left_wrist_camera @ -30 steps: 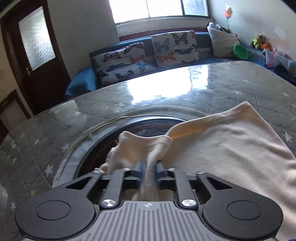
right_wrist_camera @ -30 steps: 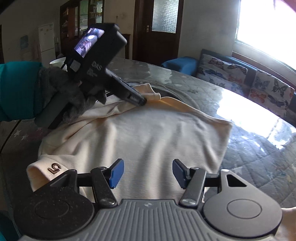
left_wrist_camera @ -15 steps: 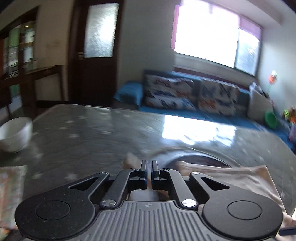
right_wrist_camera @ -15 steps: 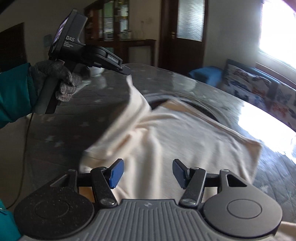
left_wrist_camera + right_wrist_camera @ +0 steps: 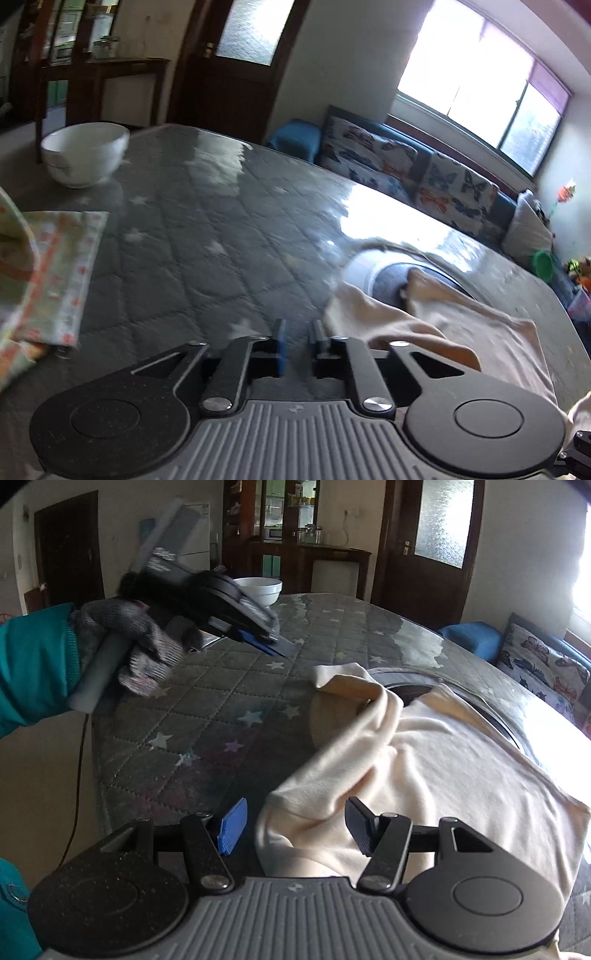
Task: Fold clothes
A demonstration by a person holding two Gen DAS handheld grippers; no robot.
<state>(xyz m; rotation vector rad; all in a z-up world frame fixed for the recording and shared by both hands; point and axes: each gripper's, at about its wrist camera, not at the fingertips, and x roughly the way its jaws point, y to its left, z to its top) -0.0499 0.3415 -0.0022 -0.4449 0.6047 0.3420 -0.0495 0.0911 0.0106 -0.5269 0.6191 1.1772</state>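
A cream garment (image 5: pixel 443 768) lies on the grey quilted table (image 5: pixel 221 709), one sleeve (image 5: pixel 343 679) drawn out towards the far left. My left gripper (image 5: pixel 284 648), held in a grey-gloved hand (image 5: pixel 144 653), hovers left of that sleeve end. Its jaws are opening and hold nothing. In the left wrist view the left gripper (image 5: pixel 298 328) points at bare table (image 5: pixel 221 229), with the garment (image 5: pixel 461 321) off to its right. My right gripper (image 5: pixel 295 812) stands open over the garment's near left corner, the cloth edge lying below and between its fingers, unpinched.
A white bowl (image 5: pixel 85 155) stands at the table's far left, also seen as a bowl (image 5: pixel 258 589) behind the left gripper. A folded patterned cloth (image 5: pixel 48 266) lies at the left edge. A round inset (image 5: pixel 391 277) sits in the table's middle. A sofa (image 5: pixel 406 162) runs under the window.
The left gripper carried the sleeve out to the left, let it go and swung further left, rolling. The sleeve now lies flat. The right gripper slid left to the garment's corner.
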